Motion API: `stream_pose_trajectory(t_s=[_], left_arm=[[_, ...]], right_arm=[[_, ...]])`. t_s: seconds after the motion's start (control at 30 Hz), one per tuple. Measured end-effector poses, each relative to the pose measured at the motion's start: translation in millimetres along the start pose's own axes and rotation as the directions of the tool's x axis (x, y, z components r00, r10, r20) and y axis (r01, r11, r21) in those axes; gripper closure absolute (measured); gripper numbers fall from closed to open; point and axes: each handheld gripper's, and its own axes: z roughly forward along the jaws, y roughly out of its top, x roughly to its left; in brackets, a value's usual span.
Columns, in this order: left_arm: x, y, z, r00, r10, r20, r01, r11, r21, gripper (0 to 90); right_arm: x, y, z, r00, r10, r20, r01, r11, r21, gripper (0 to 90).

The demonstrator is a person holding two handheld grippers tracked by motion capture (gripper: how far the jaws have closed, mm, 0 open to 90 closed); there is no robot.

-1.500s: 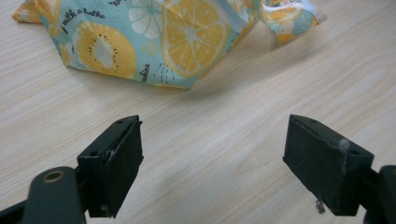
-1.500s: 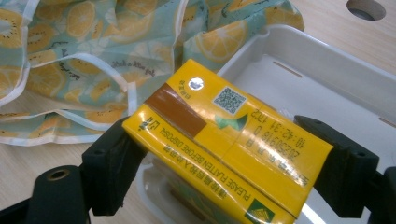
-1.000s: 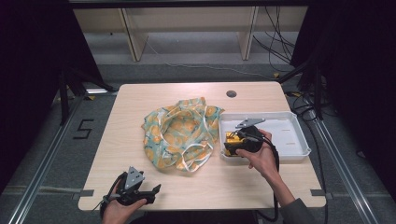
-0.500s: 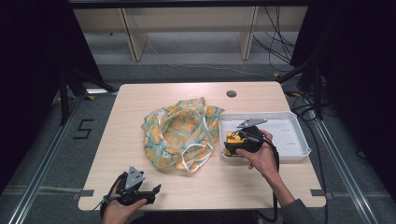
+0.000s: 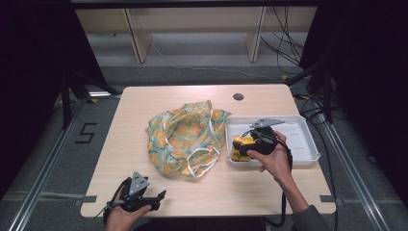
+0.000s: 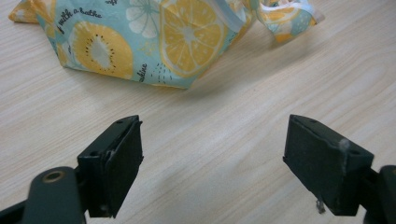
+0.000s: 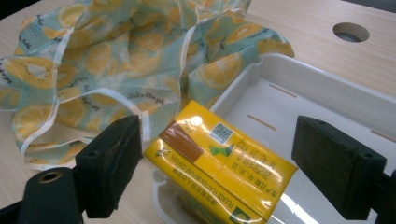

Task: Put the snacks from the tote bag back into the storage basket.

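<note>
A yellow drink carton (image 7: pixel 219 158) lies in the near left corner of a white tray (image 7: pixel 327 107). My right gripper (image 7: pixel 217 133) is open, one jaw on either side of the carton, with a gap between each jaw and the carton. From above, that gripper (image 5: pixel 240 142) hangs over the carton (image 5: pixel 242 155) at the tray's (image 5: pixel 298 144) left end. A crumpled fruit-print cloth bag (image 5: pixel 185 137) with white handles lies mid-table. My left gripper (image 5: pixel 159 198) is open near the table's front left edge, low over bare wood (image 6: pixel 215 135), and the bag (image 6: pixel 140 37) lies ahead of it.
A round cable hole (image 5: pixel 238 96) is in the table top behind the tray. The bag's edge (image 7: pixel 93 70) lies against the tray's left wall. Bare wood runs along the table's left side and front. Shelving and cables stand on the floor beyond the table.
</note>
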Motion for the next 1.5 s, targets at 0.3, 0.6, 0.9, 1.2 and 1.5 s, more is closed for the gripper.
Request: stream_pose_trajectory(t_s=[0.3, 0.6, 0.9, 1.2, 1.5], left_arm=[[2.9, 1.4, -3.0, 0.9990, 0.045, 0.001, -0.045, 0.9977, 0.051, 18.9], [3.7, 2.1, -2.2, 0.9986, 0.052, 0.003, -0.052, 0.9974, 0.050, 18.9], [3.9, 1.5, -2.5, 0.9989, 0.048, 0.000, -0.048, 0.9978, 0.047, 18.9], [0.0, 0.0, -0.5, 1.0000, -0.002, 0.006, 0.002, 1.0000, 0.009, 18.9], [2.7, 0.4, -2.1, 0.9992, 0.040, 0.002, -0.040, 0.9987, 0.033, 18.9]], right_arm=[[-6.7, 5.1, -14.0, 0.9991, 0.036, -0.021, -0.037, 0.999, -0.032, 17.3], [-12.2, 4.4, -23.0, 0.9982, 0.055, -0.025, -0.056, 0.997, -0.054, 17.3], [-26.7, 0.2, -36.0, 0.9968, 0.072, -0.034, -0.075, 0.994, -0.079, 17.3], [-28.8, -5.8, -45.5, 0.9944, 0.096, -0.046, -0.099, 0.991, -0.089, 17.3], [-28.9, -18.1, -51.0, 0.9934, 0.099, -0.058, -0.104, 0.991, -0.086, 17.3]])
